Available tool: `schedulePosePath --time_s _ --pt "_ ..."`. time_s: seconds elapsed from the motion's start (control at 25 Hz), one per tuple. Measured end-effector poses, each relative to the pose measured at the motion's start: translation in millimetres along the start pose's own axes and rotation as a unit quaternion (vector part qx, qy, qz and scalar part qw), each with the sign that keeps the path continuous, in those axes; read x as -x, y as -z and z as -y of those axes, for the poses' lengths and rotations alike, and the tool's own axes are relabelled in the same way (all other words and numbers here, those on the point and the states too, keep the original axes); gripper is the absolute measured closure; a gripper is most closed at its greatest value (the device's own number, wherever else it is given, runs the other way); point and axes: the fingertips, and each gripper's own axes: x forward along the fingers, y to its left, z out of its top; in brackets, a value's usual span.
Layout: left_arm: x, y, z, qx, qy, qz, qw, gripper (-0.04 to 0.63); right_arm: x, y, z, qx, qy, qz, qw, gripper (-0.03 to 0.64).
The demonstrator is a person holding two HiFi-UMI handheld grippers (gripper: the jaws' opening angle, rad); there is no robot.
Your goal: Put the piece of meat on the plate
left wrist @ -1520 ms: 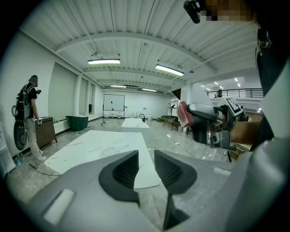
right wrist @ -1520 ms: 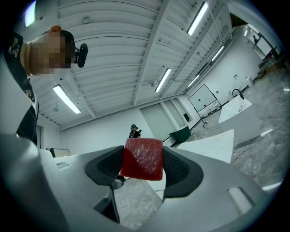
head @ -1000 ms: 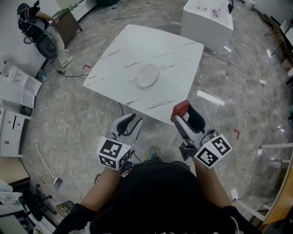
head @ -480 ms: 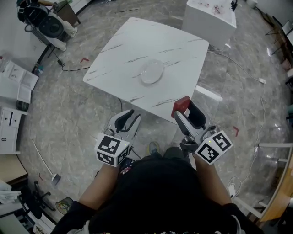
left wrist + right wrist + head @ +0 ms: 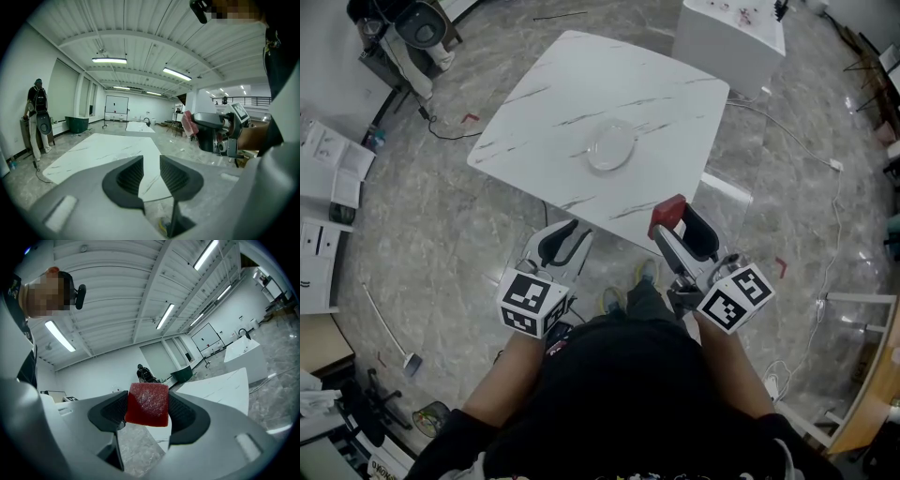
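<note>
Nearest the head camera are the operator's dark-clad torso and two bare forearms, each ending at a gripper over the grey marbled floor (image 5: pixel 441 234).

Left gripper (image 5: pixel 560 246): its marker cube (image 5: pixel 532 302) faces up. The dark ribbed jaws stand a narrow gap apart with nothing between them (its own view shows only table top and floor through the gap). It is held short of the table's near edge.

Right gripper (image 5: pixel 682 231): marker cube (image 5: pixel 734 298) facing up, jaws pointing toward the table. The jaws are clamped on the piece of meat (image 5: pixel 147 404), a red, roughly square block with a grainy face, pinched on its two sides and standing proud above the pads. In the head view the meat sits at the jaw tips, at the table's near edge, well apart from the plate.

The table (image 5: pixel 534 103) is white with dark veining, set corner-on to the operator. The plate (image 5: pixel 610 147), pale and round, lies near its middle and holds nothing.

Beyond the table stands a white block-shaped unit (image 5: pixel 727 42). At the far left wall, the left gripper view shows a standing person (image 5: pixel 36 117) in dark top and light trousers.
</note>
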Motion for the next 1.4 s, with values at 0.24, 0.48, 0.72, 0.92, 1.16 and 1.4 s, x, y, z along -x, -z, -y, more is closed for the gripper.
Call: schedulePosePath --time_s 0.24,0.48,0.72,0.92,1.16,1.4 --pt "-1 1 -7 0.004 -0.015 -0.003 0.9999 0.379 -9 -1 9 -0.001 -0.007 -0.004 1.0 0.325" --pt "-17 2 -9 0.013 -0.022 -0.014 0.9996 0.379 -15 -4 25 -0.008 -0.014 -0.013 1.0 0.325" --pt "-47 -5 -5 0.016 -0.026 -0.022 0.9993 0.377 -20 -7 53 -0.019 -0.021 -0.025 0.999 0.325" --pt "-72 -9 -5 0.02 -0.036 -0.031 0.9987 0.377 -29 -10 80 -0.025 -0.031 -0.038 0.998 0.325" --pt "-98 -10 -2 0.029 -0.053 -0.043 0.9973 0.377 -39 -13 106 -0.03 -0.054 -0.054 0.997 0.325" --pt "-125 -7 0 0.039 -0.078 -0.05 0.995 0.377 -50 -7 135 -0.033 -0.083 -0.075 0.993 0.325"
